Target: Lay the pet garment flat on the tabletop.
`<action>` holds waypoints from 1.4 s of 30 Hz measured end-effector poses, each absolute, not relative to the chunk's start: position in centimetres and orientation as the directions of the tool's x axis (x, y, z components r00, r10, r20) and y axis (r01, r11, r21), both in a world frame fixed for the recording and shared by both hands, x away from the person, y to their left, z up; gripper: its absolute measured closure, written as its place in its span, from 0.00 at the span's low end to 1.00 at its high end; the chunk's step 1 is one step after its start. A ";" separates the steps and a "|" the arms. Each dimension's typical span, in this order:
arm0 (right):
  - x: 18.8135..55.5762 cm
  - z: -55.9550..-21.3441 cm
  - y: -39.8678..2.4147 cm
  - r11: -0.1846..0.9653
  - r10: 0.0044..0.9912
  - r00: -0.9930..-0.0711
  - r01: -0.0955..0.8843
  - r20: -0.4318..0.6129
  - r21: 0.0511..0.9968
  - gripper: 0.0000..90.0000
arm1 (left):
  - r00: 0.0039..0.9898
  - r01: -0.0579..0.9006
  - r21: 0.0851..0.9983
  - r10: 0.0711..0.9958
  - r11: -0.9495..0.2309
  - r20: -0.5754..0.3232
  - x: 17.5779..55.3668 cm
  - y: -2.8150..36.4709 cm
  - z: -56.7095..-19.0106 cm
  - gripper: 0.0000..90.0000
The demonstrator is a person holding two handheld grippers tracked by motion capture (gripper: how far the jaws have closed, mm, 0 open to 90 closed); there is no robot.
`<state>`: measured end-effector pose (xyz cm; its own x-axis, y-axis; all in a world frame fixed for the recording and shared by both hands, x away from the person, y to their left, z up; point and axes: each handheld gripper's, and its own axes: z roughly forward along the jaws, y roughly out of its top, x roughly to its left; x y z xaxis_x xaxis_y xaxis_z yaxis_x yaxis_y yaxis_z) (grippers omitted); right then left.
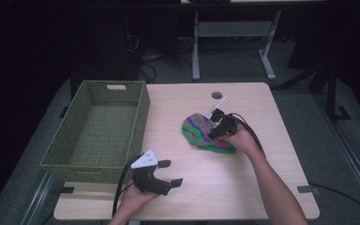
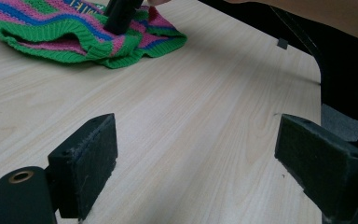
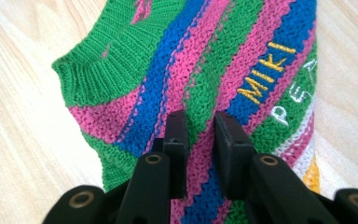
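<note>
The striped knit hat (image 1: 205, 133) lies flat on the wooden table (image 1: 243, 183), a little toward two o'clock from the table's middle, well apart from the woven green basket (image 1: 98, 129) at nine o'clock. The right gripper (image 1: 214, 131) comes down onto the hat's two o'clock side; in the high view its body and the hand (image 1: 243, 139) behind it cover that part of the fabric, so the pinch itself is hard to read there. In the right gripper view the pads (image 3: 230, 140) have drawn in on a raised fold of the knit (image 3: 200, 88) and appear to press it between them, though a narrow strip of wool shows in the gap. The yellow lettering by the one o'clock edge is cut off.

The left gripper (image 1: 168, 172) rests near the table's six o'clock edge, jaws spread wide over bare wood (image 2: 196, 126), nothing between them. The basket's near wall hides part of its floor.
</note>
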<state>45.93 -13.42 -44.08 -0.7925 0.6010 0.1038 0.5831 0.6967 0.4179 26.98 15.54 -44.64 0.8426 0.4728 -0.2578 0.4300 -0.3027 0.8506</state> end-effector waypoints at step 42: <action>44.9 -40.5 -15.3 0.614 0.611 -0.769 0.611 0.189 0.500 0.90 | 0.844 0.424 0.854 0.473 -0.301 -0.252 26.9 15.4 -44.6 0.14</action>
